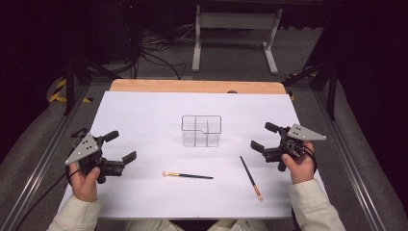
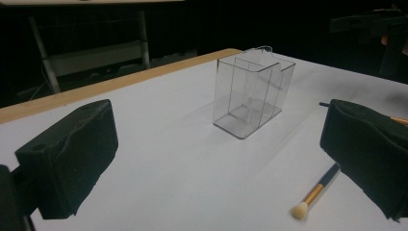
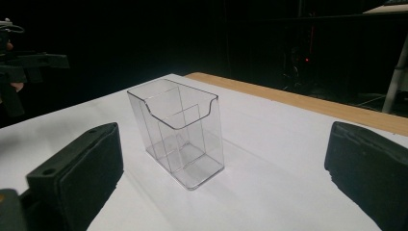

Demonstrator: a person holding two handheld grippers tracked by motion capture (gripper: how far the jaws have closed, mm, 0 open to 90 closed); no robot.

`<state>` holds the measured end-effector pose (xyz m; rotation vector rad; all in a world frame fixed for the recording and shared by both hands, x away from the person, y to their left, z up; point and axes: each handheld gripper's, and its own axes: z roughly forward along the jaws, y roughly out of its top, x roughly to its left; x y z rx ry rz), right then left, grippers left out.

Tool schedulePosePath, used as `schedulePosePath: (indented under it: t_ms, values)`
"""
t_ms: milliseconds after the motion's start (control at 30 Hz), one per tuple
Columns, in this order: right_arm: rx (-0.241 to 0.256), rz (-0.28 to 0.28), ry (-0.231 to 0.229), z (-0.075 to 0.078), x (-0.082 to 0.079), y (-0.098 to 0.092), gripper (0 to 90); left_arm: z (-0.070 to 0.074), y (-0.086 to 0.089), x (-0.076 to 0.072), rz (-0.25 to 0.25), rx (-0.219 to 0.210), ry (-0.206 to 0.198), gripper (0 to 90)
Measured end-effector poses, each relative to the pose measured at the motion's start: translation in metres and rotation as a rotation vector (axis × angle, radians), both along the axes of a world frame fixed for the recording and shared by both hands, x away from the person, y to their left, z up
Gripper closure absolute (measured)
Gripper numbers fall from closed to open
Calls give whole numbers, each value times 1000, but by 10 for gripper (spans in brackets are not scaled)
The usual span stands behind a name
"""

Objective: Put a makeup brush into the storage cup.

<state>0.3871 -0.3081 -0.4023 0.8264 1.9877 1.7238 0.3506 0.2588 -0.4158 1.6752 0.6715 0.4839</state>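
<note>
A clear plastic organiser box with inner dividers stands upright and empty at the middle of the white table; it also appears as the box and the box in the two gripper views. Two black-handled makeup brushes lie in front of it: one brush crosswise with its pale tip to the left, also the brush, and another brush slanting toward the near right. My left gripper is held open at the table's left. My right gripper is held open at the right. Neither holds anything.
The white sheet covers a wooden table whose far edge shows bare. Beyond it stand a white frame and floor cables. Metal rails run along both sides of the table.
</note>
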Motion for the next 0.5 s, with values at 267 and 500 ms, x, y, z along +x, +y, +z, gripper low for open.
schedulePosePath:
  t_ms: [267, 500]
  values:
    - [9, 10, -3, 1, 1, 5, 2, -1, -1, 0, 5, 1, 1, 5]
    - [-17, 68, -7, 3, 3, 31, 2, -1, -2, 1, 11, 6, 0, 5]
